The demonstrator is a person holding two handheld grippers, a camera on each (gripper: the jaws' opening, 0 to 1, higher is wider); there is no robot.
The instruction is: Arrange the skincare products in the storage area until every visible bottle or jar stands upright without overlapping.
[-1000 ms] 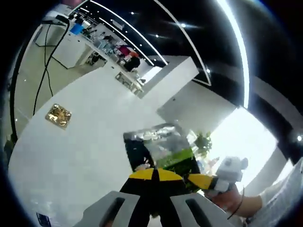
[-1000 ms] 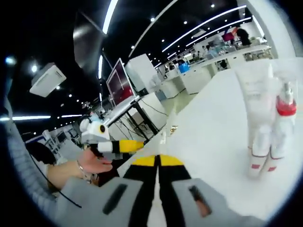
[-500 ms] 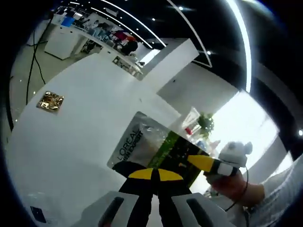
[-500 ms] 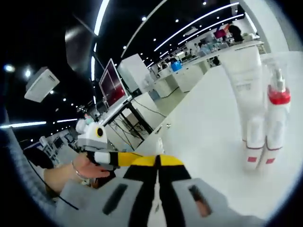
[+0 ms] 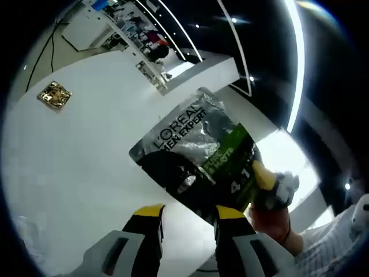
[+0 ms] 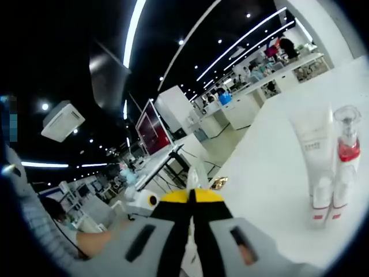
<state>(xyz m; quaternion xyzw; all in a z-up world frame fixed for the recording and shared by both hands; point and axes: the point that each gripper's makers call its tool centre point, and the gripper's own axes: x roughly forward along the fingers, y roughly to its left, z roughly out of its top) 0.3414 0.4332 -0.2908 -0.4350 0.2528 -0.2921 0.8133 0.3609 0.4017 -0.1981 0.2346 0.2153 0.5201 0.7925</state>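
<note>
White surface (image 5: 69, 156) spreads across my left gripper view; mid-frame a silver-and-green sachet (image 5: 199, 153) hangs above my left gripper (image 5: 187, 212) (jaws apart). Right of it, the right gripper (image 6: 192, 197) is clamped on the sachet. At right in its view stand a white tube (image 6: 316, 156) and pump bottle (image 6: 345, 156).

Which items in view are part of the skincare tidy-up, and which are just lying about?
Part of the job:
- L'Oreal Men Expert pouch, held up by the right gripper
- white tube, standing upright
- clear bottle with red band, upright beside the tube
- white table

Lying about:
- gold square item on the table
- red-screened monitor in the background
</note>
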